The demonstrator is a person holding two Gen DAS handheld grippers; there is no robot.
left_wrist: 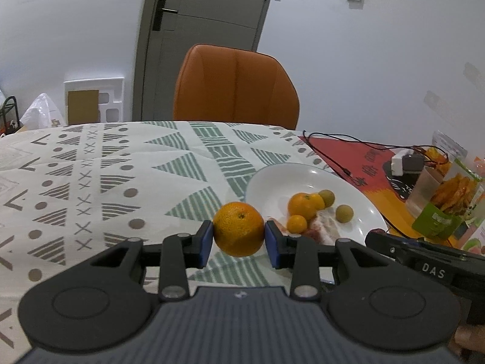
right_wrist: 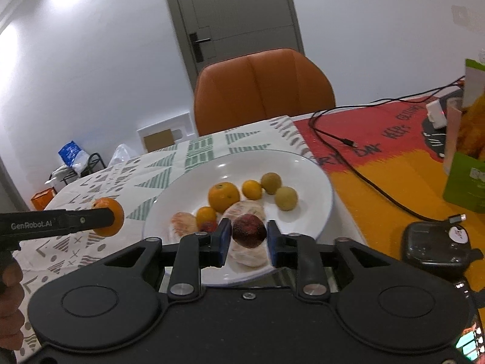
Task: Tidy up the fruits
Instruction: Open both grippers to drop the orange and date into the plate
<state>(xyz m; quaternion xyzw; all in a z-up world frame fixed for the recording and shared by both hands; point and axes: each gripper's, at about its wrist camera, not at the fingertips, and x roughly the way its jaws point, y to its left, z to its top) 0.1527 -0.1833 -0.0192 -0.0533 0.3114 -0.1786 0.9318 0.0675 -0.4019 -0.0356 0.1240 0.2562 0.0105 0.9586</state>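
Observation:
My left gripper [left_wrist: 238, 236] is shut on a large orange [left_wrist: 239, 229], held above the patterned tablecloth just left of a white plate [left_wrist: 272, 182]. In the right wrist view that same orange [right_wrist: 110, 217] shows at the left, clamped by the other gripper. My right gripper [right_wrist: 247, 238] is shut on a dark red fruit [right_wrist: 249, 230] over the near part of the white plate [right_wrist: 315, 188]. The plate holds an orange [right_wrist: 223, 196], two small oranges, two greenish-brown round fruits [right_wrist: 286, 198], pale peeled pieces [right_wrist: 183, 223] and a small red fruit.
An orange chair [right_wrist: 263, 88] stands behind the table. A black cable [right_wrist: 357, 170] crosses the red and yellow cloth on the right. Snack packets [right_wrist: 468, 154] stand at the far right, and a black device [right_wrist: 436, 247] lies near the right gripper. A hand [right_wrist: 10, 300] shows at the lower left.

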